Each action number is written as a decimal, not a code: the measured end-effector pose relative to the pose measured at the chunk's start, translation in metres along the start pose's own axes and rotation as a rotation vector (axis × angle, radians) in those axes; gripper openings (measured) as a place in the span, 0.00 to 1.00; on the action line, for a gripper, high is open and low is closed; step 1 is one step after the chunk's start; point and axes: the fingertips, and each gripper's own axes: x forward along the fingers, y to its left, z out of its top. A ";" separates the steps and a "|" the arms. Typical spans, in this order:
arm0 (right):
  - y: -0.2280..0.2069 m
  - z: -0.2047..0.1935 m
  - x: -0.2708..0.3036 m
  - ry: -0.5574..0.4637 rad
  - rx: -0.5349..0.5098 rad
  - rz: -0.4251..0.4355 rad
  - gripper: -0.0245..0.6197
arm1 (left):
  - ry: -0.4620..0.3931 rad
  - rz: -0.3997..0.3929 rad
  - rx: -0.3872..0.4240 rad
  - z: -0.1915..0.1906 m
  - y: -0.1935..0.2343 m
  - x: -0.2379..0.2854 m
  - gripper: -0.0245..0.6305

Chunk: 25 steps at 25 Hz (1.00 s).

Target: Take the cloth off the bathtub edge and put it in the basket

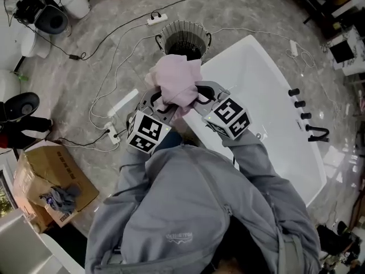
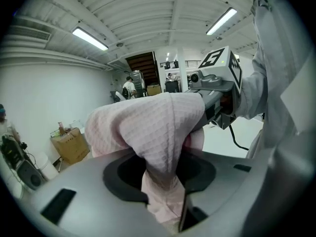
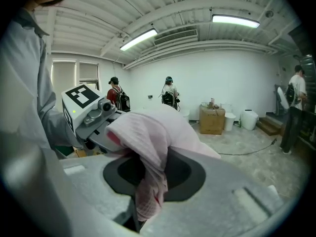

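A pale pink cloth (image 1: 175,80) is bunched up between my two grippers and held in the air. My left gripper (image 1: 161,103) is shut on its left side, where the cloth (image 2: 158,132) runs down into the closed jaws. My right gripper (image 1: 197,94) is shut on its right side, with the cloth (image 3: 148,147) pinched the same way. A round wire basket (image 1: 183,37) stands on the floor just beyond the cloth, at the end of the white bathtub (image 1: 274,107). Both grippers hang over the tub's near-left rim.
Cables and white power strips (image 1: 157,19) lie on the marble floor round the basket. An open cardboard box (image 1: 51,184) sits at the left. Black taps (image 1: 302,110) line the tub's right edge. People stand far across the room (image 3: 118,98).
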 end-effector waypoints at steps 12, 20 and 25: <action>-0.030 0.062 0.069 -0.029 -0.045 -0.035 0.17 | -0.065 0.024 0.024 0.004 0.099 -0.009 0.28; -0.059 0.109 0.153 -0.058 0.019 -0.132 0.17 | -0.079 -0.050 0.070 -0.012 0.199 -0.010 0.28; -0.069 0.140 0.205 -0.066 0.051 -0.190 0.17 | -0.094 -0.090 0.089 -0.025 0.259 -0.018 0.28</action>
